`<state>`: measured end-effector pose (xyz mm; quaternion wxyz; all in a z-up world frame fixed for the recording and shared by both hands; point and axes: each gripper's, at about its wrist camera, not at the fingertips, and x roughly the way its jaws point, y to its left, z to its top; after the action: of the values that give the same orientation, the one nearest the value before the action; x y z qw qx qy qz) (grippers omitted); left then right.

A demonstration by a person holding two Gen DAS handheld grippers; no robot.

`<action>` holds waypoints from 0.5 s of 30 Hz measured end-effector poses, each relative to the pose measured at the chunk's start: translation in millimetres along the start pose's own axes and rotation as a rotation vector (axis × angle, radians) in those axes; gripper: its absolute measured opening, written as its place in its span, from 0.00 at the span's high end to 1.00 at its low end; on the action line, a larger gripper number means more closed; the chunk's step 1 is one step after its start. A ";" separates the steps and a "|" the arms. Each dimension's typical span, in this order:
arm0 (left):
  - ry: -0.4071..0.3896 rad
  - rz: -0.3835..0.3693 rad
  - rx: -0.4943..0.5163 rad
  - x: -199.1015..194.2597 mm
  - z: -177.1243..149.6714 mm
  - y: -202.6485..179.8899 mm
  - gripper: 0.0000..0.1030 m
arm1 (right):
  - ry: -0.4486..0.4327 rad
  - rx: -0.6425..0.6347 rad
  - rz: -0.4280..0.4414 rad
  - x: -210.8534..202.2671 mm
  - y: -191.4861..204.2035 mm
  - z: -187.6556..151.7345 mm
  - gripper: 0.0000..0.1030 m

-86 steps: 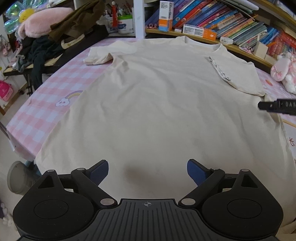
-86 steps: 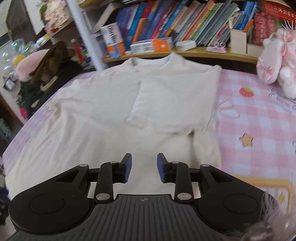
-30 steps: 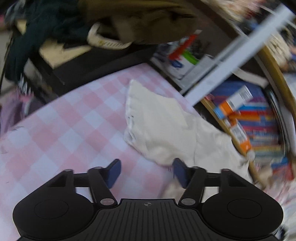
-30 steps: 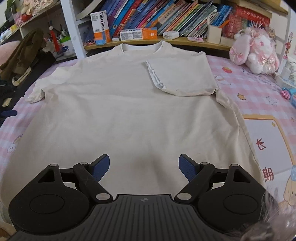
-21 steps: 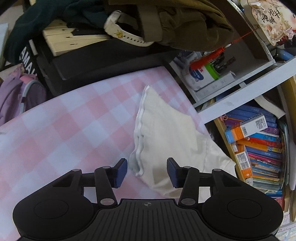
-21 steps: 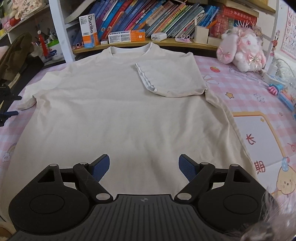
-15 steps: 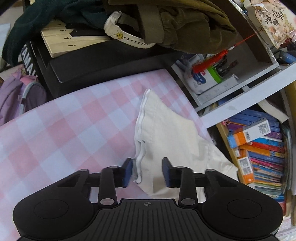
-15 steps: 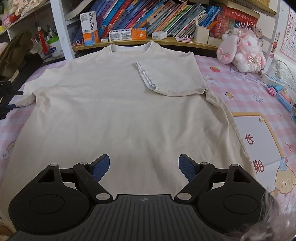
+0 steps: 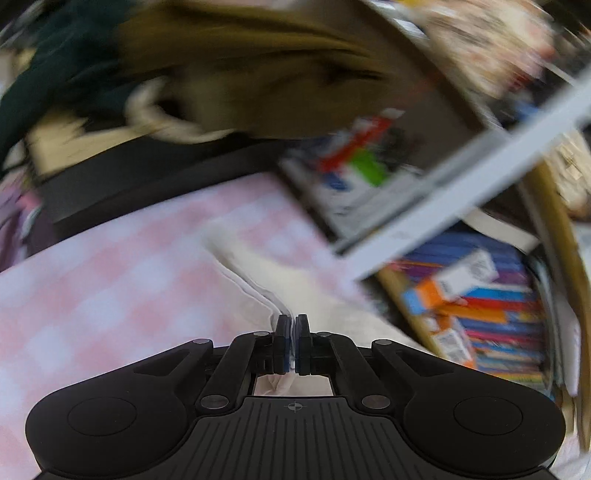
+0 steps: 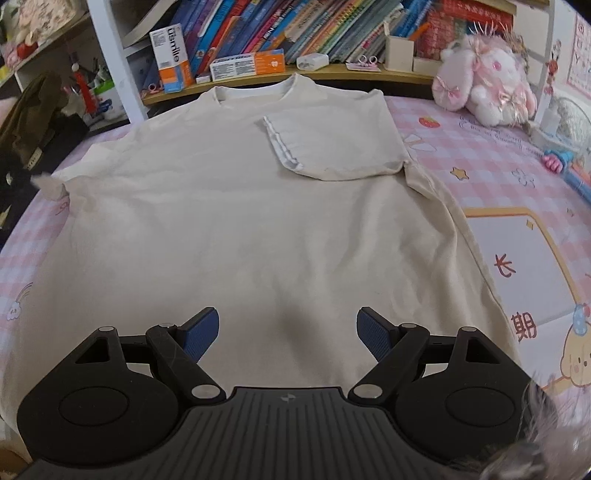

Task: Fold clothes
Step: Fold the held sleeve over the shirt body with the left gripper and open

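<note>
Currently the cream T-shirt (image 10: 236, 221) lies flat, front down or up I cannot tell, on the pink checked worktop (image 10: 491, 147), collar toward the bookshelf (image 10: 295, 29). Its right sleeve (image 10: 332, 144) is folded inward over the chest, white hem showing. Its left sleeve (image 9: 258, 284) points out toward the worktop's left edge.

Left claw (image 9: 292, 325): jaws pressed together with the hem of that left sleeve pinched between the blue pads. Fabric runs away from the pads in a raised ridge. The left wrist view is heavily motion-blurred; beyond the sleeve only checked cloth, a dark slab with brown and dark clothing (image 9: 221, 74) piled on it, and rows of books are made out.

Right claw (image 10: 288, 332): jaws spread wide, nothing between them, positioned above the lower middle of the shirt near the bottom hem. Whether the pads touch the cloth cannot be told.

In the right wrist view the left sleeve tip appears lifted and blurred at the far left edge. A pink plush rabbit (image 10: 484, 74) sits on the worktop, well apart from the shirt.
</note>
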<state>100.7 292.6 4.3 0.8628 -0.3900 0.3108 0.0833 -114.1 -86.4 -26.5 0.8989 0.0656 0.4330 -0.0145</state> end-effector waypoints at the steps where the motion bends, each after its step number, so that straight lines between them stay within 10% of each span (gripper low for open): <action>1: 0.006 -0.021 0.046 1.8 -4.1 -18.8 1.00 | -0.004 0.007 0.003 -1.4 -6.3 -0.1 0.22; 8: 0.192 -0.105 0.439 17.1 -85.2 -124.1 0.98 | 0.009 0.070 -0.002 -5.1 -45.2 -4.7 0.22; 15: 0.413 -0.036 0.418 37.4 -139.0 -102.6 0.84 | 0.039 0.112 -0.003 -5.3 -73.4 -12.7 0.22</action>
<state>104.4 118.3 -24.3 0.8441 -0.2182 0.4834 -0.0791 -133.4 -157.7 -37.9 0.8852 0.1152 0.4491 -0.0388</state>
